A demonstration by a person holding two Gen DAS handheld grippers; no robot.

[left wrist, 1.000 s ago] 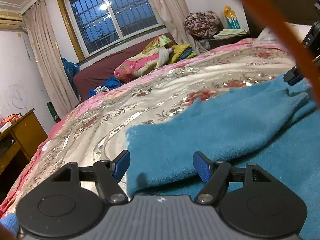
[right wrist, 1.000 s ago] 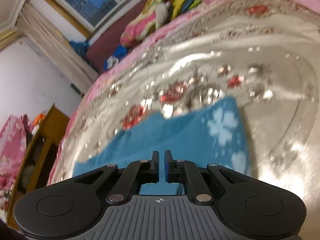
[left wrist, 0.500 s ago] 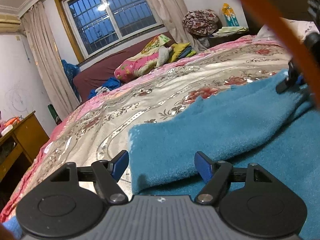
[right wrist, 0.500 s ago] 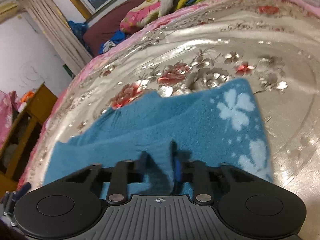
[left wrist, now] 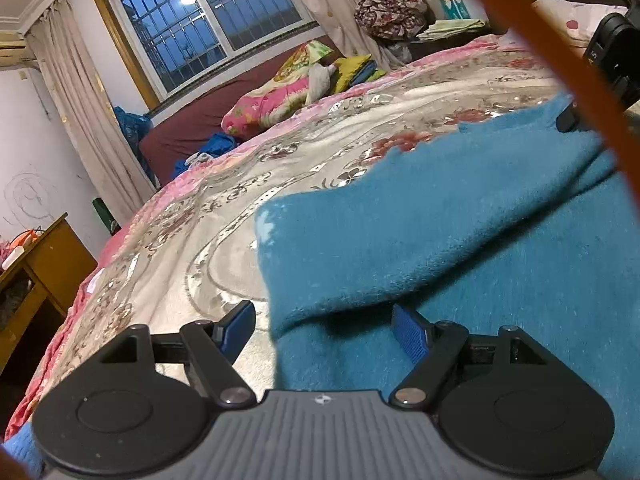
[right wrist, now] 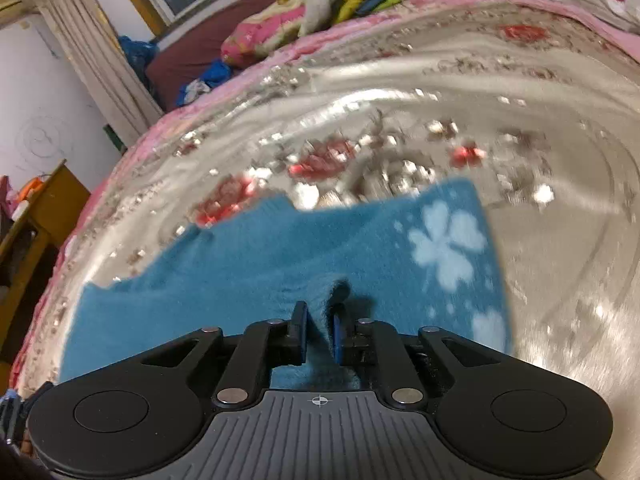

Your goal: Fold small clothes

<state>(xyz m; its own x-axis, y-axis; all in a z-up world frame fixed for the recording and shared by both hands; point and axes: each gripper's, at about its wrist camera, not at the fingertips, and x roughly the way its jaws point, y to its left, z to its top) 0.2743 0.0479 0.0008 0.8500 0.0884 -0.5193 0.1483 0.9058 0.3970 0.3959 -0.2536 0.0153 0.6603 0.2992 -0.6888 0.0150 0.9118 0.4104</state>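
On the floral bedspread (right wrist: 560, 320) lies the blue garment (right wrist: 260, 272), half folded. The right gripper (right wrist: 320, 328) pinches a raised fold; the left gripper (left wrist: 324, 326) is opening, astride the near folded edge, pads clear. Next, likely laying the pinched part flat. Only the right view shows pale flower prints.

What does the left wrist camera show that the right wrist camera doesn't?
Only the left wrist view shows the whole barred window, an orange cable crossing the lens, and the left gripper, jaws opening around a folded edge of the garment without pressing it.

Only the right wrist view shows the pale flower print on the garment and the right gripper pinching a bunched fold.

Both show the teal fleece garment on the floral bedspread, the pink pillow and the wooden desk.
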